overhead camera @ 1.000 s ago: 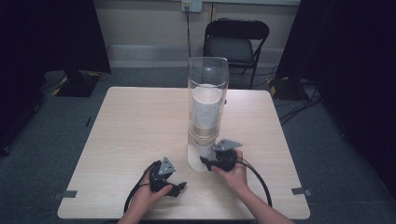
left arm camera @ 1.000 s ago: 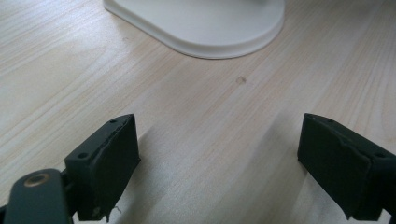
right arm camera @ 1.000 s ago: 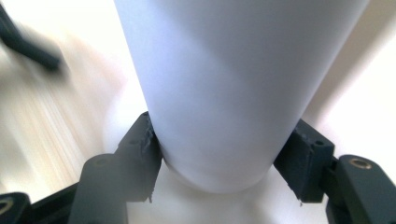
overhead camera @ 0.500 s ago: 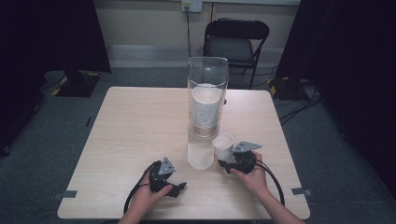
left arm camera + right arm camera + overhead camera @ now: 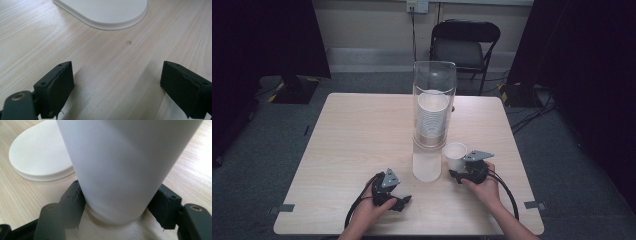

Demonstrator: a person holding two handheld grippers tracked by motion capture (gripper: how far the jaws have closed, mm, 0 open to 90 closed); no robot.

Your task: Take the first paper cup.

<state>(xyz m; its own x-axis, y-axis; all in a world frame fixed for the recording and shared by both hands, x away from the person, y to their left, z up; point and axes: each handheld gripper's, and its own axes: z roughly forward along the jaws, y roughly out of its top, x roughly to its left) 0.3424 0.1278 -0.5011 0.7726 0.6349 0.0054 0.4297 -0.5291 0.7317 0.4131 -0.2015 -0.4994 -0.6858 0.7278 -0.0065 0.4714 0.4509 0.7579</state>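
Since a second ago our right gripper [image 5: 460, 167] has carried the white paper cup [image 5: 455, 153] away from the foot of the clear dispenser tube [image 5: 433, 117] and out to the tube's right, where the cup now stands upright on the table [image 5: 352, 140], just beside the tube's base. Its jaws have just been opening, and the cup sits between them; in the right gripper view the two pads [image 5: 75, 202] flank the cup's [image 5: 125, 170] lower wall closely, and we cannot tell whether they still press on it. We judge the cup as good as set down, with the release under way and only the backing off left.

Our left gripper [image 5: 399, 201] rests on the table in front and to the left of the tube, jaws wide and holding nothing.

The high view gives us the stack of cups [image 5: 432, 117] left inside the tube. The gripper views give us what that view cannot: the tube's pale round base [image 5: 40, 160] lying flat on the wood beside the cup, and the bare table between the left gripper's [image 5: 117, 82] spread jaws
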